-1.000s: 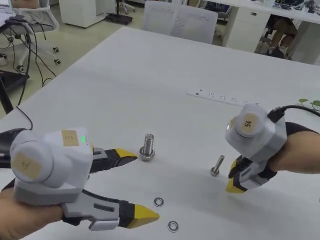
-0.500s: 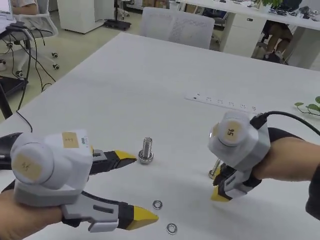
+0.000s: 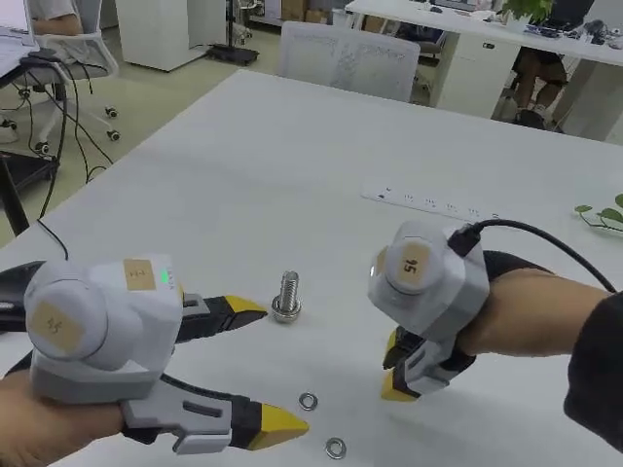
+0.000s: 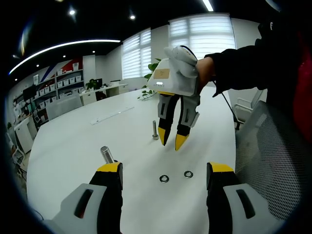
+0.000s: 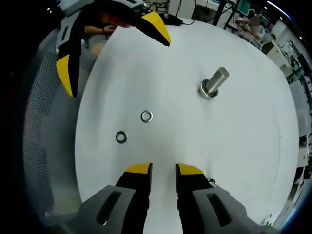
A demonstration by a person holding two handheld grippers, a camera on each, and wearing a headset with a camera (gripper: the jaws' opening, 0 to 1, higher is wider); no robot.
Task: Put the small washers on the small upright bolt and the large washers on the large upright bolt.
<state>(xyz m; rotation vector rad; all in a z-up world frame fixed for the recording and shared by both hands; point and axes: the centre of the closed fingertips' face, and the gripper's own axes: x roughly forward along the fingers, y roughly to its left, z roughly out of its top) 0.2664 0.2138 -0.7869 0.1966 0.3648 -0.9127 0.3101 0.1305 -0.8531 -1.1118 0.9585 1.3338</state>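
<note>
White workbench (image 3: 292, 165): we see both washers (image 3: 309, 401) lying flat just ahead of our left gripper (image 3: 275, 363), jaws wide open; our right gripper (image 4: 171, 141), jaws narrowly parted and empty, hangs tip-down beyond.

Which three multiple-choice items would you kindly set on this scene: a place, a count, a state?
1. Where do the small silver metal ring washers lie? A. In a box. B. On a shelf. C. Flat on the white table.
2. How many washers are there? A. Two. B. One. C. Four.
3. How is the left hand-held gripper? A. Shut on a washer. B. Open, empty. C. Shut, empty.
Answers: C, both lie loose on the tabletop; A, two rings show; B, its yellow-tipped jaws stand wide apart.
</note>
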